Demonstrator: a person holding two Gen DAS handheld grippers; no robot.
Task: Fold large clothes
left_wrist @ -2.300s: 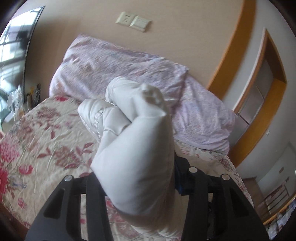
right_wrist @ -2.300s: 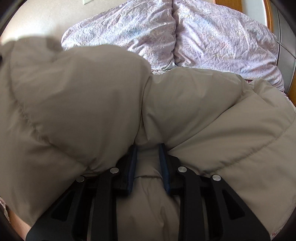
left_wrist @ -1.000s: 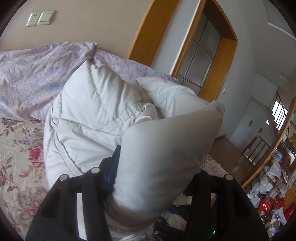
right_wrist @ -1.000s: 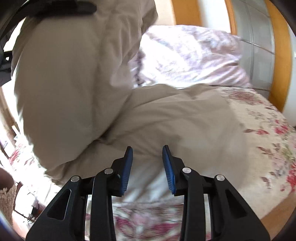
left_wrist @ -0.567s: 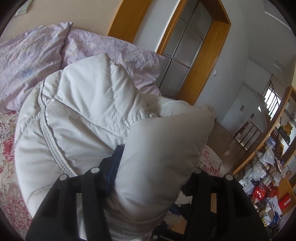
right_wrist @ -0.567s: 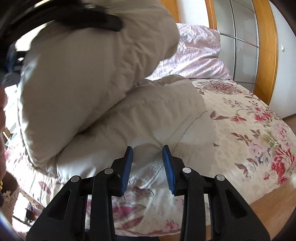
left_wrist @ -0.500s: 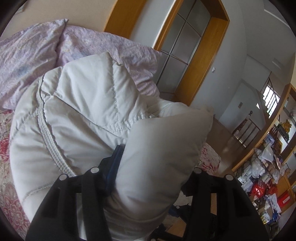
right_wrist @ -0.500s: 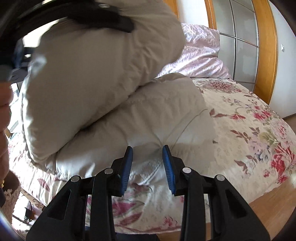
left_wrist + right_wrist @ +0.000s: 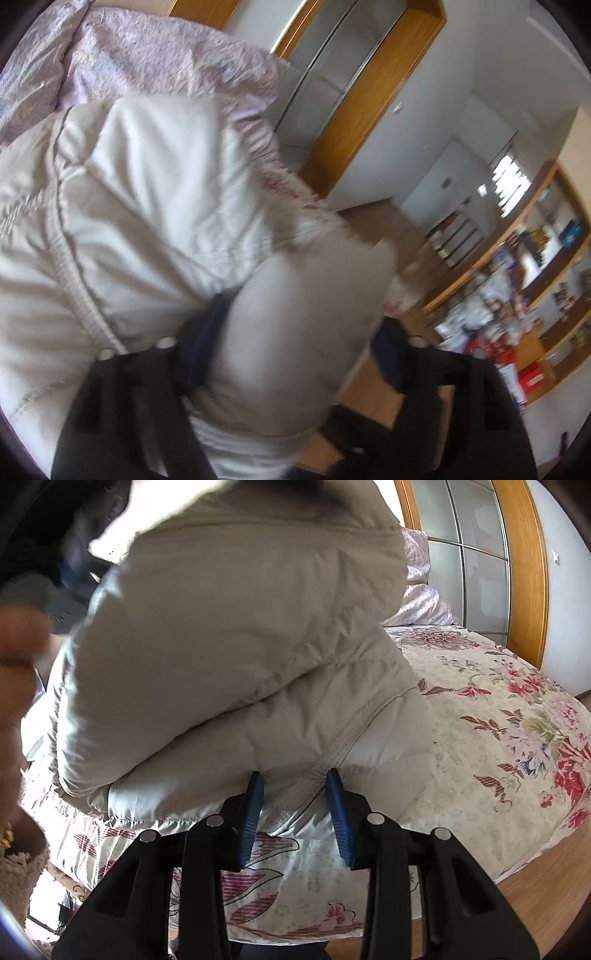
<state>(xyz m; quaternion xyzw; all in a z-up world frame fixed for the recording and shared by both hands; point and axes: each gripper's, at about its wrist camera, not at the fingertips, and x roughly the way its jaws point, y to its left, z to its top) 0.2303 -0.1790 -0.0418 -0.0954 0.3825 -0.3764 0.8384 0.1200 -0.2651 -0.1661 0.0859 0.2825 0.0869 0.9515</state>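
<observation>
Jacket (image 9: 236, 635) (puffy, folded) lies on floral bed (image 9: 517, 716).

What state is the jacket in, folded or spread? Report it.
Folded. In the right wrist view the jacket lies doubled over itself, upper layer stacked on the lower, on the bed.

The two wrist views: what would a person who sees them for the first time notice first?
A big puffy white jacket lies folded over itself on the flowered bedspread. A bulging part of it sits between the opening jaws of the left gripper. The right gripper hangs open at the jacket's near edge.
</observation>
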